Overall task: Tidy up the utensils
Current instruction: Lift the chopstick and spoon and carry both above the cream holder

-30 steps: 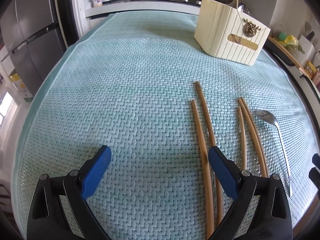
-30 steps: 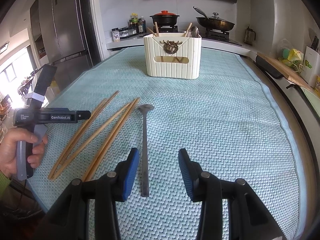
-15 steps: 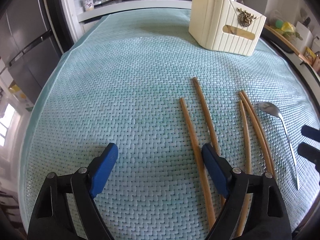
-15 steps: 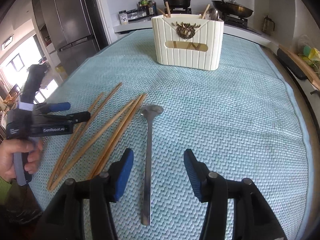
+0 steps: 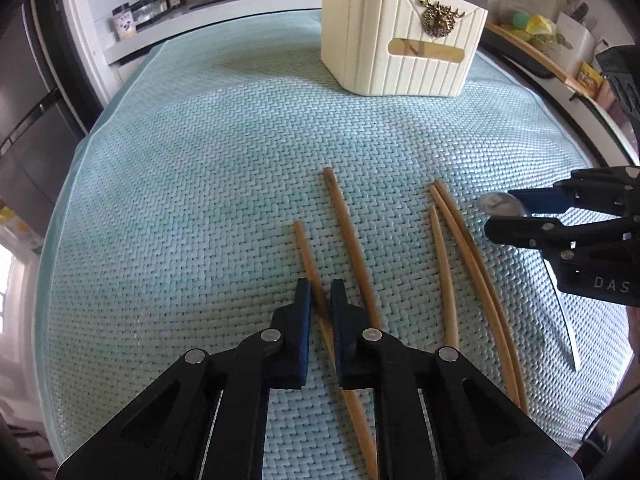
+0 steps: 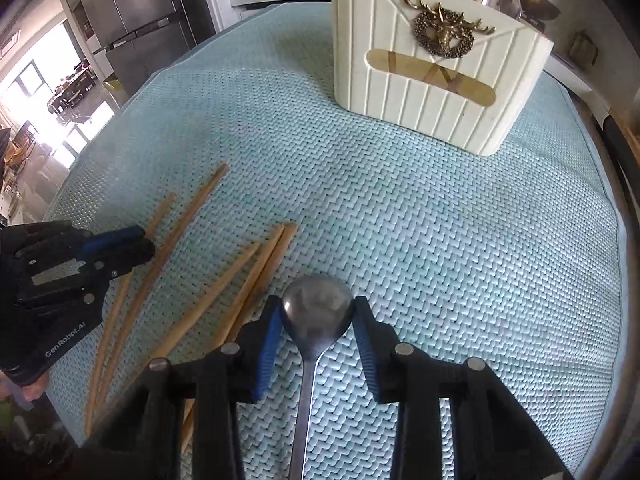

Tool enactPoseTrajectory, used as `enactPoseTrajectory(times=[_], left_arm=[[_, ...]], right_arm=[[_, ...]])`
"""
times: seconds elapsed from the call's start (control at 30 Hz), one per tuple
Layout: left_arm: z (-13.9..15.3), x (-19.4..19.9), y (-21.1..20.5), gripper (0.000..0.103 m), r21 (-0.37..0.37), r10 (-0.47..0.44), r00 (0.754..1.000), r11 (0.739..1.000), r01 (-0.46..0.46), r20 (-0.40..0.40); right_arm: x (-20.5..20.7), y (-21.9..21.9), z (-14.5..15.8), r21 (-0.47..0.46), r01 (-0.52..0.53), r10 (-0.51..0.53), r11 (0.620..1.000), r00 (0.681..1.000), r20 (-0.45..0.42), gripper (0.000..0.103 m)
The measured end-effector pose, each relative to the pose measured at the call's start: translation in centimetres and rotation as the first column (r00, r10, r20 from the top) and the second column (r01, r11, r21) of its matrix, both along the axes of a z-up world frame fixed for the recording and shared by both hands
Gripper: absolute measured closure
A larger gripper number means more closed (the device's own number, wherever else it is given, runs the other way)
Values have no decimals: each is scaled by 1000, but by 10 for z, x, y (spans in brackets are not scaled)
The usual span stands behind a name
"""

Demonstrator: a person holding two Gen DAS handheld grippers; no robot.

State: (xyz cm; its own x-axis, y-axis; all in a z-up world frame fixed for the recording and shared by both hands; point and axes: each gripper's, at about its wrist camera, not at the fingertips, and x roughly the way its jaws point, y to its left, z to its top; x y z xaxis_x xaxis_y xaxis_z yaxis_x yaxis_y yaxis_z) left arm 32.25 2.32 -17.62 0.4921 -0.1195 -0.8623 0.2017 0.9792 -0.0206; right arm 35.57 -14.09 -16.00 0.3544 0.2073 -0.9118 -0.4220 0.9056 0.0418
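In the left wrist view, the left hand-held gripper (image 5: 320,300) is closed on the leftmost chopstick (image 5: 306,254), its blue pads pressed against the stick on both sides low on the tabletop (image 5: 180,200), which is covered by a pale green woven mat. A second chopstick (image 5: 348,236) lies just to the right of it, and three more chopsticks (image 5: 452,240) lie further right, close together. At the right edge, the right hand-held gripper (image 5: 504,216) sits around the bowl of a metal spoon (image 5: 562,320), whose handle runs toward the near edge of the mat. A cream ribbed utensil holder (image 5: 400,52) with a brass deer ornament stands at the far side, well apart from the loose utensils.

In the right wrist view, the right hand-held gripper (image 6: 318,316) has its two pads touching both sides of the spoon (image 6: 316,312) bowl, gripping it against the mat. The chopsticks (image 6: 256,268) lie just left of the spoon. Further left, the left hand-held gripper (image 6: 132,244) clamps a chopstick (image 6: 160,216). The utensil holder (image 6: 432,68) stands beyond, with sticks showing through its front slot.
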Motion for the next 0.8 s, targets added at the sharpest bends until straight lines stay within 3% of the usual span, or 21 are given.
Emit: enactPoseTrajectory(times=[0.3, 0.53, 0.8], left_arm=[[26, -16, 16, 99, -116, 22, 998, 993, -16, 52], [80, -40, 33, 99, -187, 43, 987, 982, -13, 157], [130, -61, 51, 99, -270, 82, 963, 963, -11, 257]], right_arm=[[-39, -34, 54, 186, 48, -76, 981, 986, 149, 67], [-71, -52, 109, 261, 30, -108, 965, 952, 288, 67], [-104, -56, 133, 288, 0, -116, 958, 914, 388, 67]])
